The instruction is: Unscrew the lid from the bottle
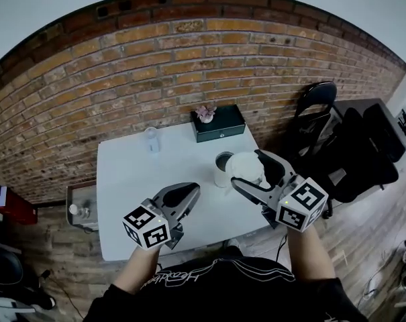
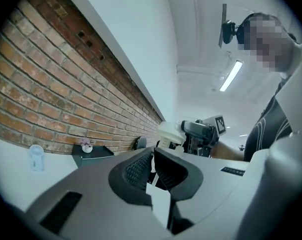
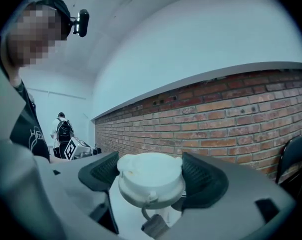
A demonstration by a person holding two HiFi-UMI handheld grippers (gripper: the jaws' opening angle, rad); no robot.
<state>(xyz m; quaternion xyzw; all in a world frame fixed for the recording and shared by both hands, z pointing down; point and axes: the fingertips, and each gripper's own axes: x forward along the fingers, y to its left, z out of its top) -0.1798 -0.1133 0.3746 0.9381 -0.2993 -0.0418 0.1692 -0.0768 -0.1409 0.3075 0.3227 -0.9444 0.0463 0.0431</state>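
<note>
The white bottle (image 1: 245, 167), topped by a broad white lid (image 3: 151, 176), hangs above the table's right side with my right gripper (image 1: 248, 170) shut on it. In the right gripper view the lid fills the gap between the two black pads (image 3: 102, 170), and my right gripper (image 3: 150, 173) stands wide around it. My left gripper (image 1: 189, 193) hovers over the table's front edge, pointing roughly level. Its jaws are shut with nothing between them (image 2: 153, 160). From the left gripper view, the bottle (image 2: 169, 132) shows beyond the jaws in the right gripper (image 2: 199, 134).
A white table (image 1: 169, 163) stands against a brick wall (image 1: 189, 66). On it are a pale mug (image 1: 222, 168), a small clear bottle (image 1: 151, 139) and a dark box (image 1: 221, 125) with a flower pot (image 1: 206, 114). A black chair (image 1: 317, 106) stands right, a low cart (image 1: 82, 206) left.
</note>
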